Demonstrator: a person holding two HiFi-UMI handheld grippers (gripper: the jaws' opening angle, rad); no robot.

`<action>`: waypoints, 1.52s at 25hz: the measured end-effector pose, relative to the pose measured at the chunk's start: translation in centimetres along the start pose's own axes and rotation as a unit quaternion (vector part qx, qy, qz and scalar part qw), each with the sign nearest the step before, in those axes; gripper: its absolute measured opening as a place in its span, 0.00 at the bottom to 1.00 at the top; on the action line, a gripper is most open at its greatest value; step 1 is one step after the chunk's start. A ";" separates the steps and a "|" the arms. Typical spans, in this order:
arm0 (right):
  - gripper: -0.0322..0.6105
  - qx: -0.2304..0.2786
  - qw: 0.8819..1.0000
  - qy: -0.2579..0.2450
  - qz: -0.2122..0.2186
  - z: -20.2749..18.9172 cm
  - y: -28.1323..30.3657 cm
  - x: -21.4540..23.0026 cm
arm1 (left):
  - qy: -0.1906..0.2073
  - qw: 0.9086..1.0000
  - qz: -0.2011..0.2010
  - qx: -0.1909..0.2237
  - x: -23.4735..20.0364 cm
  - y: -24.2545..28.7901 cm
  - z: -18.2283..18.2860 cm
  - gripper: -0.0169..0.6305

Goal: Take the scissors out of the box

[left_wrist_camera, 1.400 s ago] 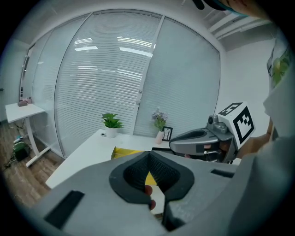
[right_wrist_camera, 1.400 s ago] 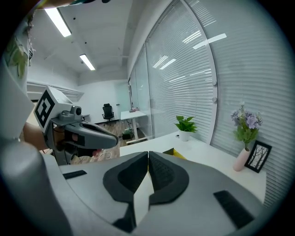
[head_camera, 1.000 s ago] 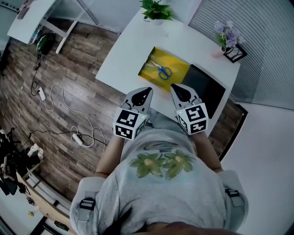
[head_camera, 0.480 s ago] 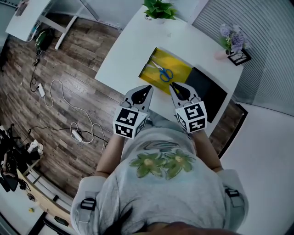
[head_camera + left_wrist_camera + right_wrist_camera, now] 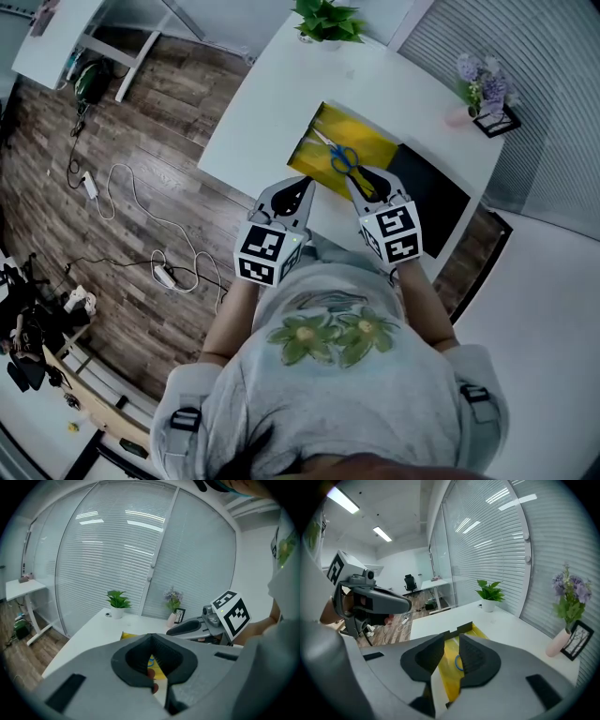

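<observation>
Yellow box (image 5: 370, 141) on white desk (image 5: 272, 103): blue-handled scissors (image 5: 343, 159) inside, just ahead of right hand-held gripper (image 5: 364, 176), whose jaws have just been opening with nothing between them. Left hand-held gripper (image 5: 304, 185): closed, empty.

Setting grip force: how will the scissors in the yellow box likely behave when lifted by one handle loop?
The scissors look rigid, with pale blades and blue loops, so they probably won't flex. Lying flat in the yellow box, they would likely slide, not roll, if nudged. Held by one loop, the blades may swing down or pivot open.
</observation>
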State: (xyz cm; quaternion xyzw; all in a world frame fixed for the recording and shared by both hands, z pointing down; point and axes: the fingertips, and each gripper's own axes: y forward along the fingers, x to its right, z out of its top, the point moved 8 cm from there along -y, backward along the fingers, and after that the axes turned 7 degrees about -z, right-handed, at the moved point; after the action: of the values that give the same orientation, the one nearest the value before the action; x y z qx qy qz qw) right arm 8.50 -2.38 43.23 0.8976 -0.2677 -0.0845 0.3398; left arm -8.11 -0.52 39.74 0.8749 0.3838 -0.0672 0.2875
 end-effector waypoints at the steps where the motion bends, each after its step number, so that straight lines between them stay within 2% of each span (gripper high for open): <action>1: 0.18 -0.003 1.000 0.000 -0.001 -0.1 0.3 0.1 | -0.001 1.000 0.001 -0.002 -0.2 0.1 0.0 0.02; 38: 0.22 -0.114 0.993 -0.034 0.006 -2.7 8.3 1.4 | -0.043 0.998 0.007 -0.035 -3.9 2.9 -1.5 0.02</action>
State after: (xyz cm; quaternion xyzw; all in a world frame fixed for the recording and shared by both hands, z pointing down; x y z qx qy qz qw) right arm 7.05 -6.83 50.76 0.8481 -0.2729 -0.1428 0.4310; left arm -8.97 -3.70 43.63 0.8635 0.3672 -0.0890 0.3341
